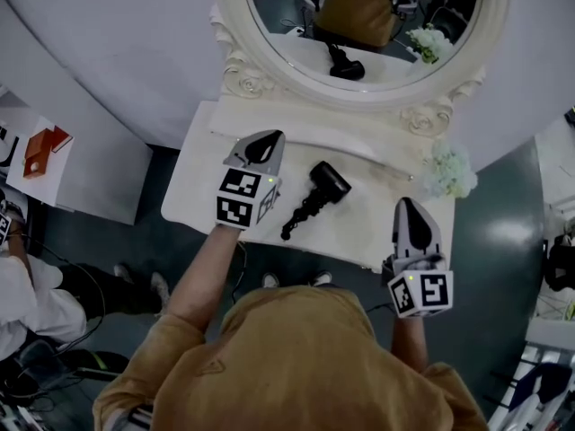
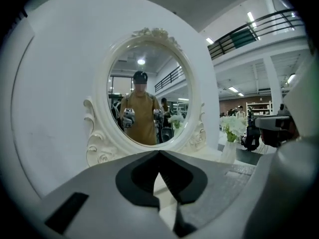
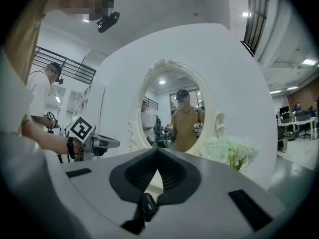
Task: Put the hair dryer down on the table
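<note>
The black hair dryer (image 1: 314, 198) lies on the white dressing table (image 1: 202, 196), head toward the mirror, ribbed handle toward the front edge. No gripper touches it. My left gripper (image 1: 274, 136) hovers above the table just left of the dryer, jaws shut with nothing between them. In the left gripper view its tips (image 2: 159, 153) meet and point at the mirror. My right gripper (image 1: 407, 203) is off to the dryer's right near the table's front corner, also shut and empty. Its tips (image 3: 158, 149) meet in the right gripper view, where the left gripper (image 3: 94, 142) shows at the left.
An oval mirror in a carved white frame (image 1: 256, 79) stands at the back of the table and reflects the dryer. White flowers (image 1: 449, 171) stand at the table's right end. Another person (image 1: 22, 285) is at the far left beside a white surface holding an orange object (image 1: 40, 151).
</note>
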Available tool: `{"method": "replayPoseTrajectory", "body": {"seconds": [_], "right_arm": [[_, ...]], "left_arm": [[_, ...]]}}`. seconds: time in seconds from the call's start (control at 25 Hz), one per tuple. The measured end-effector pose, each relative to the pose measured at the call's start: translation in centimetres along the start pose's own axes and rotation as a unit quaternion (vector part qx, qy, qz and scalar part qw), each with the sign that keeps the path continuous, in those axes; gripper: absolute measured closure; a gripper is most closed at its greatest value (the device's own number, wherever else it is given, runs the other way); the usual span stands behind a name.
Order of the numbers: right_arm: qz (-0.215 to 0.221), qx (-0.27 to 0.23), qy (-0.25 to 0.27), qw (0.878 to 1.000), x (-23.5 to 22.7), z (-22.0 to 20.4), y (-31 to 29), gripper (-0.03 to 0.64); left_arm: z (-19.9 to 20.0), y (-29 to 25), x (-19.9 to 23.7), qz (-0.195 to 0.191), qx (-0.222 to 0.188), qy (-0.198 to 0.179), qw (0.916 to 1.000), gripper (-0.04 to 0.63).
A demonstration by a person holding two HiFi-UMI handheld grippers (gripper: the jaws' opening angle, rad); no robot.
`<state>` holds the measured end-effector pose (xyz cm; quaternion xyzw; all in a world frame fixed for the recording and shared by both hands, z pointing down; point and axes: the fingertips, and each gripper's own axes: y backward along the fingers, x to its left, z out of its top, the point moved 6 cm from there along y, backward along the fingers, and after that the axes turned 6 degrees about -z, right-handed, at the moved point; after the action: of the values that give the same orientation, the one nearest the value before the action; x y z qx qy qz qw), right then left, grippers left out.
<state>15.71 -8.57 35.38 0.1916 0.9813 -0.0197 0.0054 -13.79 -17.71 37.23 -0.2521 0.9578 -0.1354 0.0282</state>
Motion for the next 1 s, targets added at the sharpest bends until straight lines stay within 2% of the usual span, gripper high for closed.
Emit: {"method": "replayPoseTrajectory", "body": {"seconds": [0.16,0.32,0.64,0.84,1.0], "right_arm": [[-0.003,-0.005,0.011,1.0,-1.3,1.6,-0.7,0.614],[-0.014,-0.018,0.023,0.999,-2.8,3.7,-1.1,0.614],[-0.035,-0.056,0.049,0.997,-4.6,6.6,-1.4,0.614],[-0.048,-0.066,0.065,0.995,-5.3,7.5,-1.4,0.614],[-0.068,-0.066,0.051,0.994,-5.7,7.2,-1.1,0.614]], "left_arm": [[3.4,2.4,0.7,0.019,-0.049,-0.025,0.9983,0.592],[7.3,5.7,0.9,0.041,-0.107,-0.049,0.9922,0.592],[12.3,10.9,1.1,0.05,-0.181,-0.065,0.98,0.592],[13.4,13.9,1.5,0.071,-0.211,-0.075,0.9721,0.592],[12.3,15.4,2.1,0.084,-0.215,-0.065,0.9709,0.592]]}}
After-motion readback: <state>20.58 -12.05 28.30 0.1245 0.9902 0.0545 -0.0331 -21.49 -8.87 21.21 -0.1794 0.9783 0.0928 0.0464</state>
